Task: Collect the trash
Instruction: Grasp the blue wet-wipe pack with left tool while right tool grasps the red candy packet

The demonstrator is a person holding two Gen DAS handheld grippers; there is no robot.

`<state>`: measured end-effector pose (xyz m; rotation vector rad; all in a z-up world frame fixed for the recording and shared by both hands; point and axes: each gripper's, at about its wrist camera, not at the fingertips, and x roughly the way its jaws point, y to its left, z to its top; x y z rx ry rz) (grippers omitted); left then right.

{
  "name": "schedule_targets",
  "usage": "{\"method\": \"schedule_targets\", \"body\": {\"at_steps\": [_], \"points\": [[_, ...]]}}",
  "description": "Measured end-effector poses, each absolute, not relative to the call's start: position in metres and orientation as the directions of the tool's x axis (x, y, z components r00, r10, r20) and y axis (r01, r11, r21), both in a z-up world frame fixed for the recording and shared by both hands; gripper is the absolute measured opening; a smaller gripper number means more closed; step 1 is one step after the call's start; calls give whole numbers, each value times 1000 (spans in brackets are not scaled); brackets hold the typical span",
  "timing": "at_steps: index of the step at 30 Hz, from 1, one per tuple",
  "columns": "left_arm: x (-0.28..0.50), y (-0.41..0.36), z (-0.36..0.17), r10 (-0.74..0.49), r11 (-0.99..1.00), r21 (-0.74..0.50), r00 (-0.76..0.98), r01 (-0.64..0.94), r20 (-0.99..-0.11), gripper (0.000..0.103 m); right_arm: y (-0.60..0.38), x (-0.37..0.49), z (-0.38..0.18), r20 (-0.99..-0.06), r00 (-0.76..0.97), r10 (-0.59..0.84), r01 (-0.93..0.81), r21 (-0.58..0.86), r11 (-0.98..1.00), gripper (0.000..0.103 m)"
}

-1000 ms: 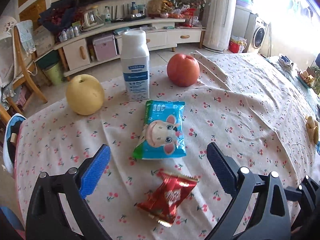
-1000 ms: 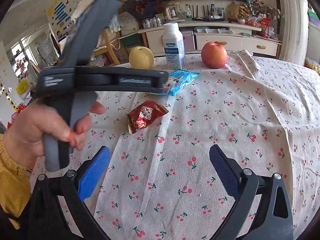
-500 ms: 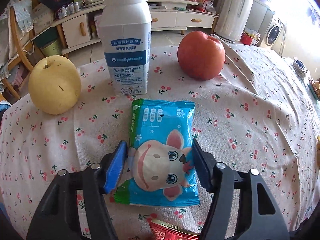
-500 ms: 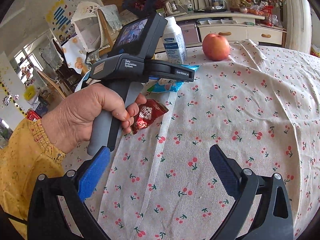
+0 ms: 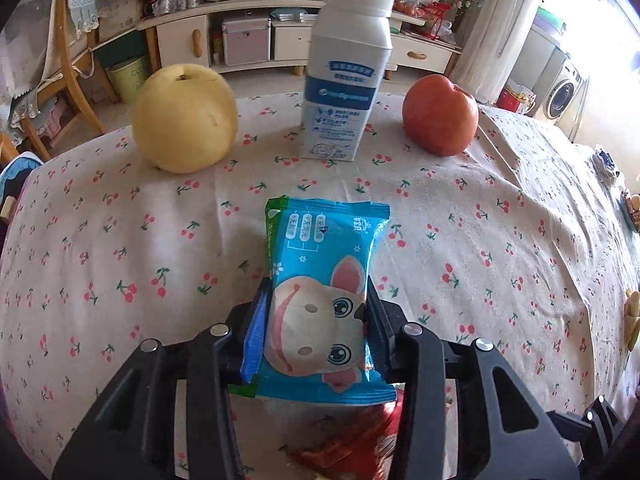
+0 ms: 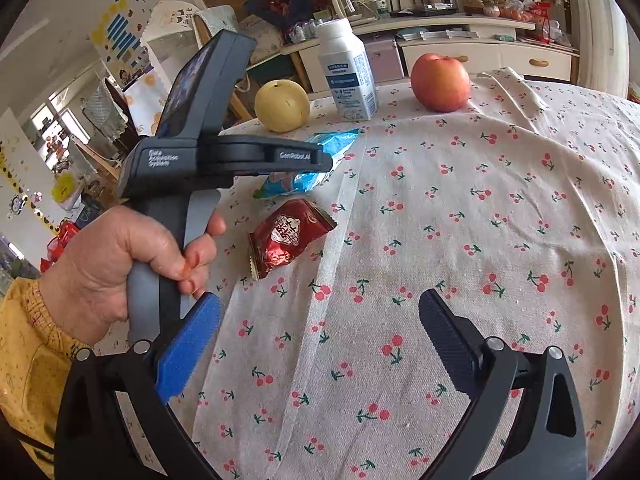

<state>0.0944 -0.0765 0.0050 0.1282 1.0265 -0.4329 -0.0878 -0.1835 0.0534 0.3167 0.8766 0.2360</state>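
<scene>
The left gripper [image 5: 318, 330] is closing its jaws on the near half of the blue plastic snack packet printed with a cartoon animal [image 5: 322, 292], the pads already pressing its long edges, a grip across the narrow width that suits a flat, crinkly pouch lying on the cherry-print tablecloth [image 5: 480, 240]. Just behind it, nearer the camera, lies the red foil snack wrapper [image 6: 286, 236], untouched (probably the next piece of trash). The right gripper [image 6: 320, 344] hovers over bare cloth with jaws wide apart and nothing between them, seemingly kept ready for that wrapper. The yellow pear [image 5: 185, 117], white plastic bottle [image 5: 344, 76] and red apple [image 5: 440, 114] stand farther back, well clear of the grab.
</scene>
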Motion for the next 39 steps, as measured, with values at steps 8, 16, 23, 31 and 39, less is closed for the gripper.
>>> {"method": "schedule_targets", "body": {"at_steps": [8,16,23,31,39], "points": [[69,-11,6,-263,941,-108,490,321,-831,44,-168,-60,45,-709,617,342,-134,333,933,98],[36,45,13,-250,958,-128,532,256,-809,44,-141,-34,38,-724,616,310,-214,226,950,96],[12,81,20,-241,968,-156,559,196,-793,44,-131,-22,30,-761,590,272,-235,161,959,76],[-18,113,29,-212,977,-184,591,109,-778,44,-123,-18,27,-775,580,250,-249,123,960,78],[-64,145,33,-179,977,-213,608,16,-774,44,-112,-22,28,-779,594,200,-274,39,961,44]]}}
